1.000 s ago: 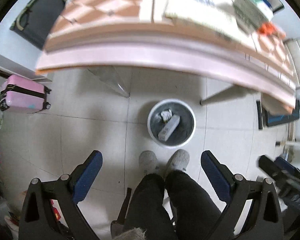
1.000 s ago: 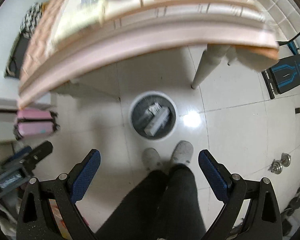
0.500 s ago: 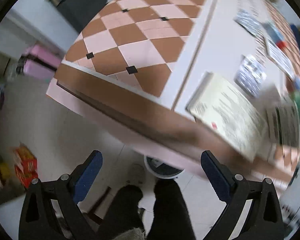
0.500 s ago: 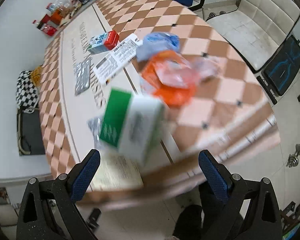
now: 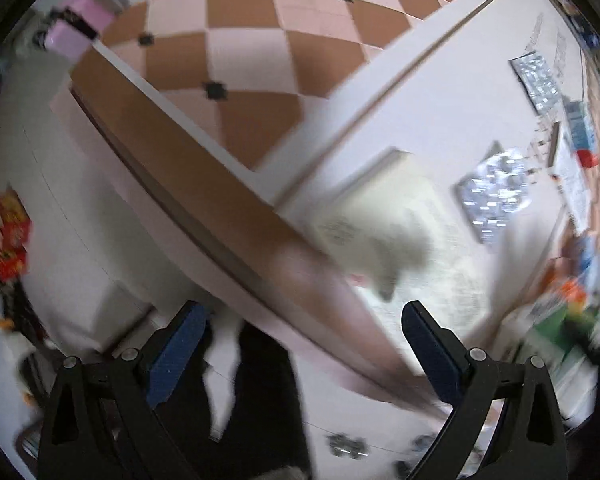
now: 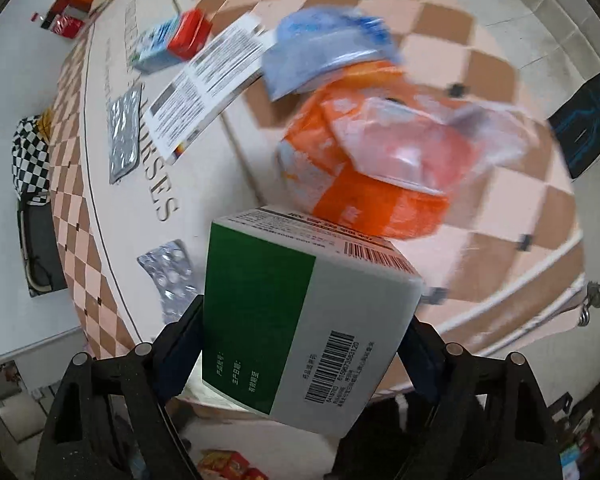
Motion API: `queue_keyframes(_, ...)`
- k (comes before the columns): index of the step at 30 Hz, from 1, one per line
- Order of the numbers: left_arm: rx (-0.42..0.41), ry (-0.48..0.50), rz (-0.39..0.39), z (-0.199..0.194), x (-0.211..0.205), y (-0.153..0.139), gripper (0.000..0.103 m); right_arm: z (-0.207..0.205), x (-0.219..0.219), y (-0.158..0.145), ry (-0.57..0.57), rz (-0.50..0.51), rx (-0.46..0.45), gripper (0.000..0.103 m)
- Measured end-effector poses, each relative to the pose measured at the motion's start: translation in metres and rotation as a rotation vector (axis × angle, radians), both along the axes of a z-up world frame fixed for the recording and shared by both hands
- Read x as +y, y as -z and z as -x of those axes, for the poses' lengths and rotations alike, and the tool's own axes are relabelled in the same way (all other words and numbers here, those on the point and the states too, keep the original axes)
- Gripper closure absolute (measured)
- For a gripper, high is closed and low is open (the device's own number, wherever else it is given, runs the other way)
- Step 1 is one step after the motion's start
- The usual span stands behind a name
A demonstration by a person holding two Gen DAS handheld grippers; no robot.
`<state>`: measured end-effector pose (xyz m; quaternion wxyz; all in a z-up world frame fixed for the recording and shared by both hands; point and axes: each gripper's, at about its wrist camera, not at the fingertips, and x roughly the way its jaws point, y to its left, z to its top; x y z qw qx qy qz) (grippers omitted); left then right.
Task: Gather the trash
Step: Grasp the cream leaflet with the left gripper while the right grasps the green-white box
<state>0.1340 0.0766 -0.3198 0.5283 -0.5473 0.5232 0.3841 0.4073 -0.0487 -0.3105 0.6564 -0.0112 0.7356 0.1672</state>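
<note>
The green-and-white carton sits at the near edge of the table, right between the arms of the right tongs, with one blue pad hidden behind each side wall. The right tongs have just been closing around it, still wide; whether the pads already press on the cardboard I cannot tell, since the box covers them. It looks like a light, thin-walled medicine box: stiff enough along its edges, but likely to dent if squeezed on the broad printed face, so a hold across the two narrow side walls, near the middle of its length, seems the safest. Its long axis runs away from the camera toward the orange packet, the barcoded end nearest the lens, and it stands slightly skewed to the line of the tongs. Just beyond lie a clear plastic bag and a blue wrapper; farther off are a printed leaflet and a foil blister sheet. The left tongs hang spread and empty over the table edge, in a blurred view.
</note>
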Motion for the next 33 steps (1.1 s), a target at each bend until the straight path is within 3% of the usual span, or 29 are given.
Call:
queue_keyframes(4,-0.058,-0.085,0.117,-0.027,-0.001,0.013,0.003,-0.010,-0.037,-0.011,0.039,0.016,-0.050,0.015)
queue_keyframes(7,-0.040,-0.160,0.152,-0.040,0.004,0.025,0.003,-0.019,-0.051,-0.010,0.065,0.027,-0.062,0.015)
queue_keyframes(9,-0.008,-0.192,0.150,-0.047,0.010,0.033,0.003,-0.023,-0.058,-0.009,0.069,0.034,-0.066,0.015)
queue_keyframes(11,0.042,-0.197,0.124,-0.053,0.015,0.036,0.015,-0.025,-0.061,-0.009,0.055,0.051,-0.082,0.015)
queue_keyframes(13,0.071,-0.187,0.097,-0.059,0.015,0.033,0.019,-0.024,-0.063,-0.009,0.046,0.056,-0.083,0.016)
queue_keyframes(16,0.091,-0.018,0.019,-0.072,0.008,0.025,0.020,-0.020,-0.060,-0.005,0.014,0.061,-0.080,0.016)
queue_keyframes(19,0.111,0.301,-0.101,-0.094,-0.009,0.017,0.020,-0.014,-0.052,-0.001,-0.070,0.076,-0.065,0.016)
queue_keyframes(22,0.140,0.560,-0.185,-0.106,-0.024,0.019,0.020,-0.009,-0.045,0.001,-0.169,0.100,-0.072,0.015)
queue_keyframes(23,0.135,0.606,-0.186,-0.107,-0.025,0.021,0.019,-0.008,-0.042,0.001,-0.193,0.116,-0.079,0.015)
queue_keyframes(25,0.139,0.612,-0.178,-0.108,-0.022,0.025,0.012,-0.006,-0.035,0.003,-0.237,0.147,-0.078,0.013)
queue_keyframes(27,0.132,0.562,-0.140,-0.107,-0.017,0.030,0.012,-0.005,-0.031,0.007,-0.257,0.177,-0.081,0.013)
queue_keyframes(29,0.092,0.506,-0.131,-0.100,-0.010,0.032,0.015,-0.005,-0.034,0.011,-0.228,0.166,-0.064,0.013)
queue_keyframes(31,0.077,0.492,-0.167,-0.082,-0.002,0.031,0.027,-0.004,-0.040,0.010,-0.186,0.135,-0.057,0.015)
queue_keyframes(33,0.078,0.519,-0.220,-0.067,-0.010,0.026,0.027,-0.001,-0.045,0.007,-0.165,0.110,-0.072,0.017)
